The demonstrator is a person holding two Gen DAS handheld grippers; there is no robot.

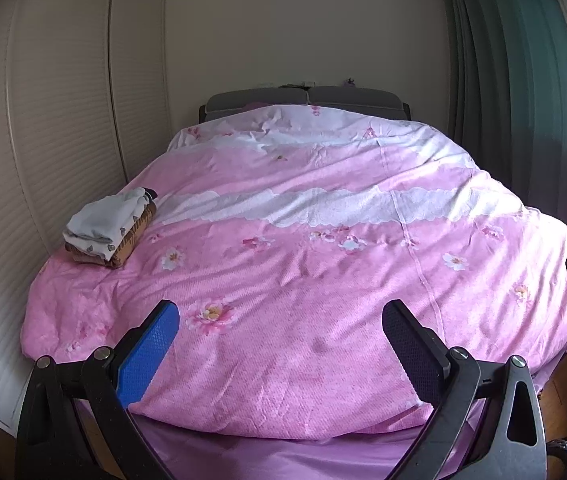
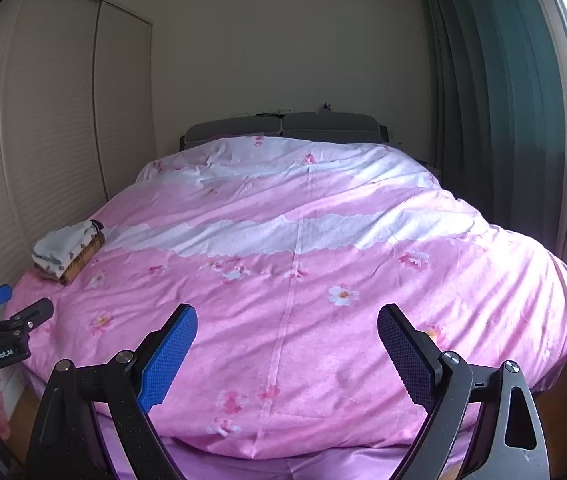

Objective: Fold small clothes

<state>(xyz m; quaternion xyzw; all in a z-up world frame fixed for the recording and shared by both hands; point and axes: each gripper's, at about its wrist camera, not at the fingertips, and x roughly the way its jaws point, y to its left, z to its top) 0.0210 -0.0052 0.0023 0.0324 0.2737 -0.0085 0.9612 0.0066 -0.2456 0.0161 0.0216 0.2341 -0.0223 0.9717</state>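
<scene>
Left gripper (image 1: pixel 281 320): I am holding it with the jaws spread wide and nothing between them, the blue pad (image 1: pixel 147 352) at lower left of its view and the dark pad (image 1: pixel 411 348) at lower right, over the near end of the bed.

Right gripper (image 2: pixel 287 326): I am keeping this one wide open too and gripping nothing; only the pink quilt (image 2: pixel 303 312) is showing between its pads.

Below the fingers: neither pair is touching the quilt as far as I can judge; both are pointing down the bed toward the grey headboard (image 1: pixel 307 100).

Clothes: the pile of clothes (image 1: pixel 111 228) is lying at centre left of the left view, on the quilt's left edge, close to the slatted wardrobe doors (image 1: pixel 63 120). It is looking already folded and stacked, a pale grey piece on top and a brown one underneath. In the right view the same pile is sitting further out at centre left.

Long axis: the pile is running slantwise, from lower left up toward the headboard.

Which way from the fingers: up and to the left of both grippers, well apart from either.

Nearer hand: I am judging the left, since its tip is showing at the left edge of the right view, just below the pile.

Loose garment: I am seeing none on the quilt in front of either gripper.
</scene>
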